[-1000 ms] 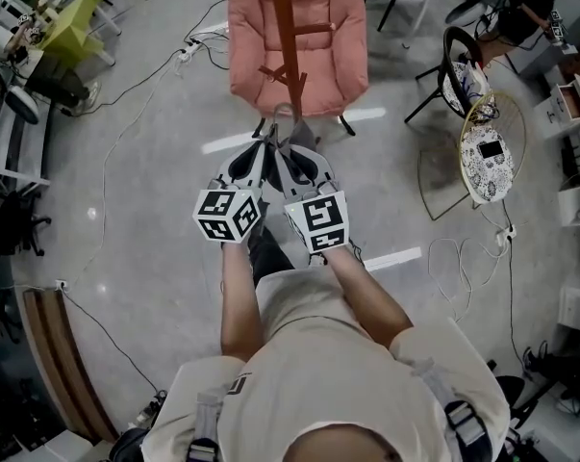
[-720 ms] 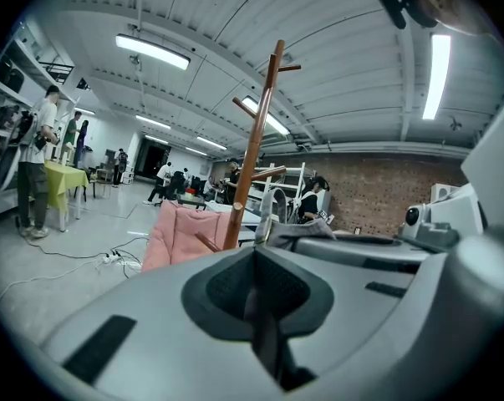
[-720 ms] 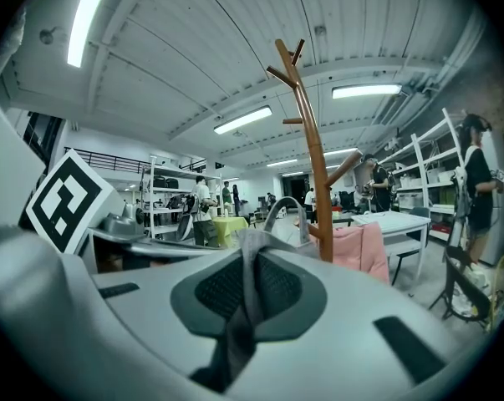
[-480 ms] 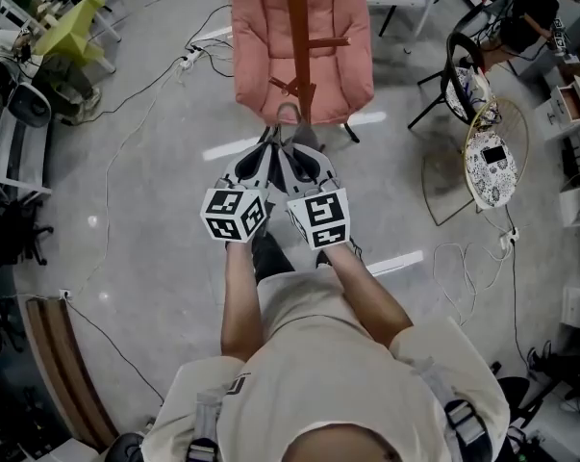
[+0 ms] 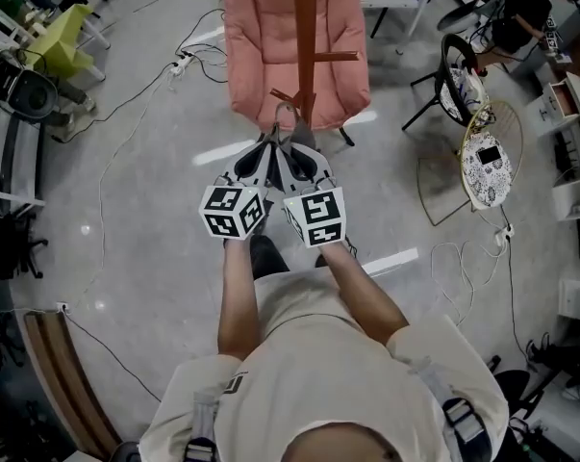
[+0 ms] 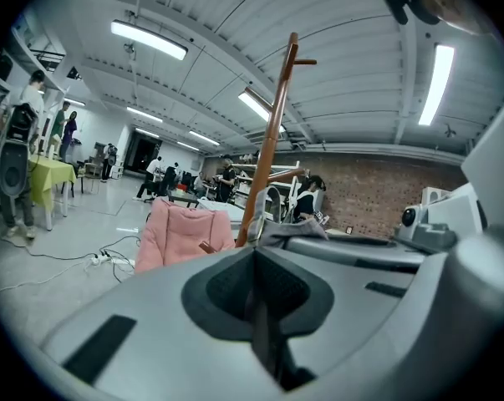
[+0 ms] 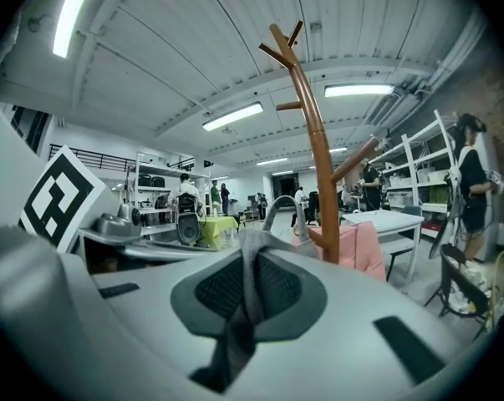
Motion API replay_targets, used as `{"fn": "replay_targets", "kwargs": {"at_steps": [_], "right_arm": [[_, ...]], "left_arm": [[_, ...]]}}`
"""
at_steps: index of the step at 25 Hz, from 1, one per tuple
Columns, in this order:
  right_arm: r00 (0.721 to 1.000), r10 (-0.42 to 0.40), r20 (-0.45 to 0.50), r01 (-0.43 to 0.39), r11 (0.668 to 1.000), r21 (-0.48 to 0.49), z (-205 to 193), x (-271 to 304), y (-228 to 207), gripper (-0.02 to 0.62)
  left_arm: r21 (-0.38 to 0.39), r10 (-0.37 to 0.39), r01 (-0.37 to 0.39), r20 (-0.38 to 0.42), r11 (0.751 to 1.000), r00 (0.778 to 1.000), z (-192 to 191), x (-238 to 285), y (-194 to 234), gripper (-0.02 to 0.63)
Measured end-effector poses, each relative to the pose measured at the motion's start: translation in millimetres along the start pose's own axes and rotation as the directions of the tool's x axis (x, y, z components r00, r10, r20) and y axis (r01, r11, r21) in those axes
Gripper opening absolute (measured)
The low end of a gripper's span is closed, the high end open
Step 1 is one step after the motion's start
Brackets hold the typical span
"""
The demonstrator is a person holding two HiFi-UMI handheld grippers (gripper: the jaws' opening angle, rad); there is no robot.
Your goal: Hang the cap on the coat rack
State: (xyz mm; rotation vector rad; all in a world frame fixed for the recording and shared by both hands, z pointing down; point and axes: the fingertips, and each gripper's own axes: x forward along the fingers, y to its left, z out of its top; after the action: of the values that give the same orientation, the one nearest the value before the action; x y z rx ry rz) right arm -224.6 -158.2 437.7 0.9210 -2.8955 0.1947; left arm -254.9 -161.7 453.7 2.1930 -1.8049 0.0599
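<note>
Pinching cap (image 7: 277, 242) btwn jaws, both grippers (image 6: 256, 257) (image 7: 250, 266)

No words, numbers, brand names or signs are legible in any view. The only printed marks are black-and-white square marker patterns, coded blocks rather than characters.
- left gripper (image 5: 268, 147): patterns on left white cube (image 5: 232, 212).
- right gripper (image 5: 291, 148): patterns on right white cube (image 5: 317, 219).
- One marker face (image 7: 58, 199) shows at the right gripper view's left edge.
</note>
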Motion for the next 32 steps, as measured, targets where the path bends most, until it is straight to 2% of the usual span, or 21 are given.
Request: {"fn": "replay_targets", "kwargs": {"at_steps": [19,24,32], "right_arm": [[0.989,-0.124,-0.076,0.127,0.991,0.038,-19,32,-19,0.011],[0.980,-0.180,-0.089,0.184,0.982,0.036,-19,40,-29,0.011],[0.954,-0.272,-0.128,0.280,0.959,0.048,-28,48,-46,0.011]], "left_arm": [[-0.053,-0.121,0.117,-0.083,0.992,0.989,-12,43,22,0.007],[-0.067,-0.182,0.176,-0.100,0.982,0.978,-13,59,23,0.006],[-0.083,-0.280,0.270,-0.147,0.959,0.949,-21,84,21,0.006]]}}
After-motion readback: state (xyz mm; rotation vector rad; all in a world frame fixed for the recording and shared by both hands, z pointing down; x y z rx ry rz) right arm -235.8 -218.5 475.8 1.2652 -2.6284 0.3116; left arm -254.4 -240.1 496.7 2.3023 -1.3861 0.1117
